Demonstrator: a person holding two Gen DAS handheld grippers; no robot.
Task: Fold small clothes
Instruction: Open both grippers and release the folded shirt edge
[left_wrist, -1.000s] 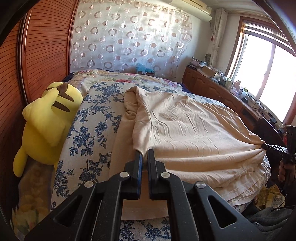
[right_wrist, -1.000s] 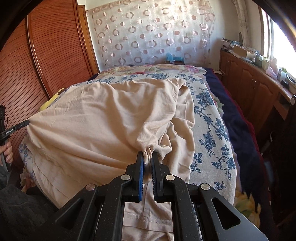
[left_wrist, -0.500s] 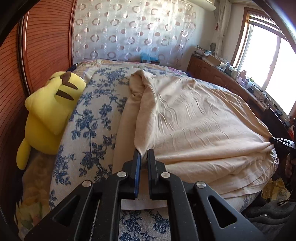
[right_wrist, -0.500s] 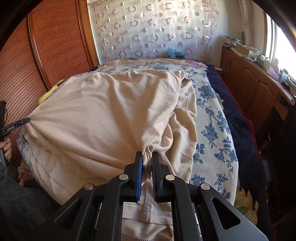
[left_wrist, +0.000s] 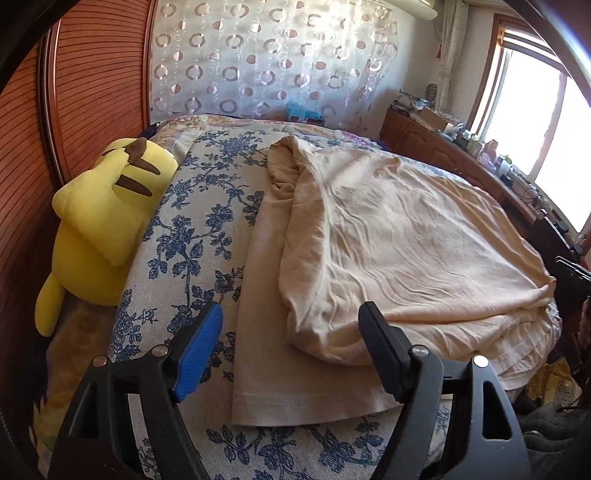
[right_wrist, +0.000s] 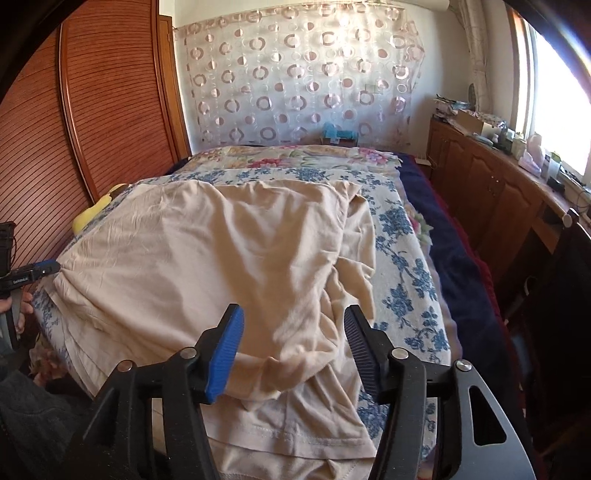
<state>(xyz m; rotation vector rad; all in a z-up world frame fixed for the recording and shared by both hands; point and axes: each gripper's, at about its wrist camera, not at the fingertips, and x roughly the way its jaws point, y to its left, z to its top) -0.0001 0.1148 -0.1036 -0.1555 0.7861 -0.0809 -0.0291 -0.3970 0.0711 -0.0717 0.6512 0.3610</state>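
Both my tongs have let go since half a second ago: then each was clenched on a pinch of cloth, now my left tongs (left_wrist: 290, 345) and my right tongs (right_wrist: 293, 347) stand spread wide with nothing between the pads. In the right wrist view, though, the far tip of my left tongs looks to be touching the garment's gathered corner, so I cannot tell whether that corner is fully free.

The beige garment (left_wrist: 388, 251) lies folded double on the bed (left_wrist: 199, 236), its long axis running from the near edge of the bed toward the patterned curtain (left_wrist: 273, 62) at the head. The hemmed lower layer (left_wrist: 306, 400) points toward me and sticks out beyond the rounded fold of the upper layer.

Seen from the left tongs, the fold's near corner lies just beyond the gap, nearer the right pad. Seen from the right tongs, a bunched ridge of cloth (right_wrist: 288, 354) lies between the pads.

The yellow plush toy (left_wrist: 99, 229) sits at the bed's left side, apart from the garment.
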